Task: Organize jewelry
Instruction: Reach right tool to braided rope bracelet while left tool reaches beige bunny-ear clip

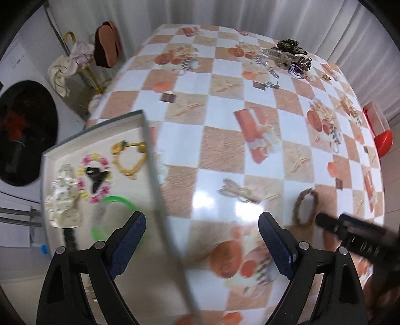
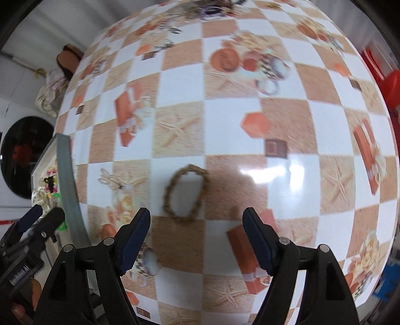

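Table: tray at left edge, already part-filled. Brown bracelet lies flat just ahead of right gripper, jaws apart, empty. Left gripper also apart, over tray rim. Straddle one side of the band, close gently.

Bright even light, white glare on the glossy tablecloth, motion blur, heavy fisheye edges.

I'm looking at a home: checkered oilcloth on the surface, handbags slumped by the wall, curtains behind.
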Tool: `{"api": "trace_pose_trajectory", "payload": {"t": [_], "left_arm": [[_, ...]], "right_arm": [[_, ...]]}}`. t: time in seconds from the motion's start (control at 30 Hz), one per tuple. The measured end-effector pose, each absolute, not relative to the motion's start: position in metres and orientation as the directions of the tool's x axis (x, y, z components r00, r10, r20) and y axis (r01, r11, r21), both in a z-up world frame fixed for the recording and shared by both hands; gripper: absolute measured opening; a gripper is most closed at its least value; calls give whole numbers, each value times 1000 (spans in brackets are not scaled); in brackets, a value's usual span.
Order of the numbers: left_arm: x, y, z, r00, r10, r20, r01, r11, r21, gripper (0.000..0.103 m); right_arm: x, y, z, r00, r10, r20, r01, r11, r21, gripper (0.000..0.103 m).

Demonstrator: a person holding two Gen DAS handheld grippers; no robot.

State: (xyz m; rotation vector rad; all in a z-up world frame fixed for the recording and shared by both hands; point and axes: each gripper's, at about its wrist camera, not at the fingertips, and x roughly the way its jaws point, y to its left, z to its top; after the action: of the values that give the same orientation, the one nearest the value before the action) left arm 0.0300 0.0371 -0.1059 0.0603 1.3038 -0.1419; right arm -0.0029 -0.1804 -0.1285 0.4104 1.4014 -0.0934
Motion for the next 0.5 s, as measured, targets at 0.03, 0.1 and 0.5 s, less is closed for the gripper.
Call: {"api": "trace_pose_trajectory", "payload": {"t": [0.03, 0.1, 0.5], "left_arm": [[33, 35, -109, 244, -78, -967, 129, 990, -47, 95], [40, 29, -117, 204, -101, -974, 97, 992, -83, 95], [66, 14, -157, 102, -139, -985, -67, 987, -146, 95]], "right_arm": [[-5, -183, -130, 177, 174, -969, 312, 923, 223, 79], [-8, -188, -133, 178, 163, -971, 332, 919, 215, 80], [-19, -183, -144, 196, 120, -973, 362, 914, 185, 88]]}}
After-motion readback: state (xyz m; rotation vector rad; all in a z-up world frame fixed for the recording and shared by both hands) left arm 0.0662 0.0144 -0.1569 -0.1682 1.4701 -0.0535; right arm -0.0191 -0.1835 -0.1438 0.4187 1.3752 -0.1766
